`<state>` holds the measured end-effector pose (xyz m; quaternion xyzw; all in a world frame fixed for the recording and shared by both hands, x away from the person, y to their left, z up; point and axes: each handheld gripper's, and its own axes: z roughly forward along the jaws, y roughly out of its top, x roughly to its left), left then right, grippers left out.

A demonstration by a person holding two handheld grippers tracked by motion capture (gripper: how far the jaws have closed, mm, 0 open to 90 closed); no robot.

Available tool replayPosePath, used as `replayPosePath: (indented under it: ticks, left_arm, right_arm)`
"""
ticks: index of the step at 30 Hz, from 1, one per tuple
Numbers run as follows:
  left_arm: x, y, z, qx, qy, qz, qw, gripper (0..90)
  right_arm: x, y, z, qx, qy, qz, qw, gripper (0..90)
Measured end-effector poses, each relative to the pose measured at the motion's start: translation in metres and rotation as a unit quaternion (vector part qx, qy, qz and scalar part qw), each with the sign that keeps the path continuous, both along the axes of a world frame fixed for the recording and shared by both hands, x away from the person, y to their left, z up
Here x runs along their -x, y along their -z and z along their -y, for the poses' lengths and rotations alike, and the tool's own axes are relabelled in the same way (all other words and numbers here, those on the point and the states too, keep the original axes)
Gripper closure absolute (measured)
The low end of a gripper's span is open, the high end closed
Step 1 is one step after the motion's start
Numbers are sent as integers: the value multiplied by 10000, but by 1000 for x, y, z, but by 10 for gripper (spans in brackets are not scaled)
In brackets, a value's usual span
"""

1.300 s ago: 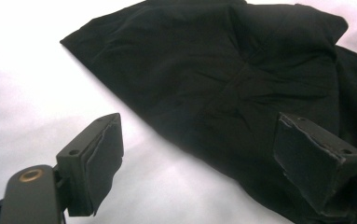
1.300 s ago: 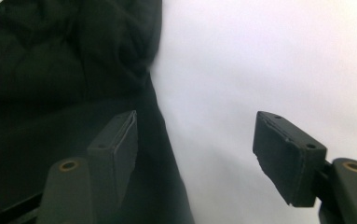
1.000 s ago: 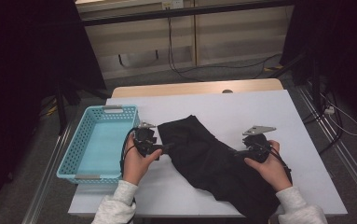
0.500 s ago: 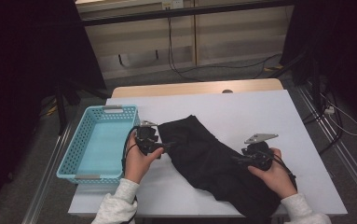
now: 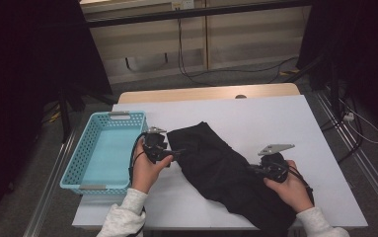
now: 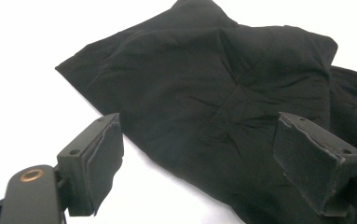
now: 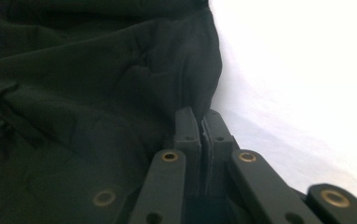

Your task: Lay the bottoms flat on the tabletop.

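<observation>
Right tongs [image 5: 256, 169] have just been closing and now sit clamped at the right-hand edge of the black garment [image 5: 226, 170]; in the right gripper view the jaws are pressed together with a sliver of cloth edge apparently pinched between them [image 7: 203, 140], though the fabric is dark and the pinch itself is hard to make out. Compared with a second ago the right hand has crept in slightly toward the cloth; the garment has not shifted. Left tongs [image 5: 176, 152] unchanged: jaws spread wide, nothing gripped, straddling the garment's left corner with the cloth lying between them in the left gripper view [image 6: 199, 116]. My read: one side is now secured, so the left needs to clamp its corner before any lift, fold or move toward the light blue basket [image 5: 85, 148], which stands just left of the left hand. The garment lies flat across the middle of the white tabletop [image 5: 275, 118], running diagonally from upper left to lower right. Matte black, soft, creased, with a visible seam and puckered folds near its centre. Looks like trousers or shorts, can't confirm which.
</observation>
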<state>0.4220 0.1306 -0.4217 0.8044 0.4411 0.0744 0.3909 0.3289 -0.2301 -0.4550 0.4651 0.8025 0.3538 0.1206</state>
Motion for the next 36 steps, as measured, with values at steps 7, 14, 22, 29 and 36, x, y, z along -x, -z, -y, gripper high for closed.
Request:
replayPosePath:
  ticks: [7, 14, 22, 29, 36]
  left_arm:
    - [-6, -2, 5, -35, 24, 32, 10000, 172]
    - [-27, 6, 13, -73, -93, -124, 9999, 192]
    - [-51, 14, 21, -201, -243, -56, 9995, 223]
    - [-70, 27, 20, -295, -350, -229, 9987, 198]
    - [-76, 35, 20, -441, -286, -53, 9986, 197]
  right_arm:
    - [1, -9, 27, 111, 211, 31, 9997, 872]
    - [2, -8, 46, 188, 397, -6, 9990, 872]
    - [2, -8, 59, 218, 587, 62, 9980, 872]
    - [2, -6, 56, 112, 546, 262, 9981, 647]
    - [4, -13, 50, -136, 522, 531, 9971, 455]
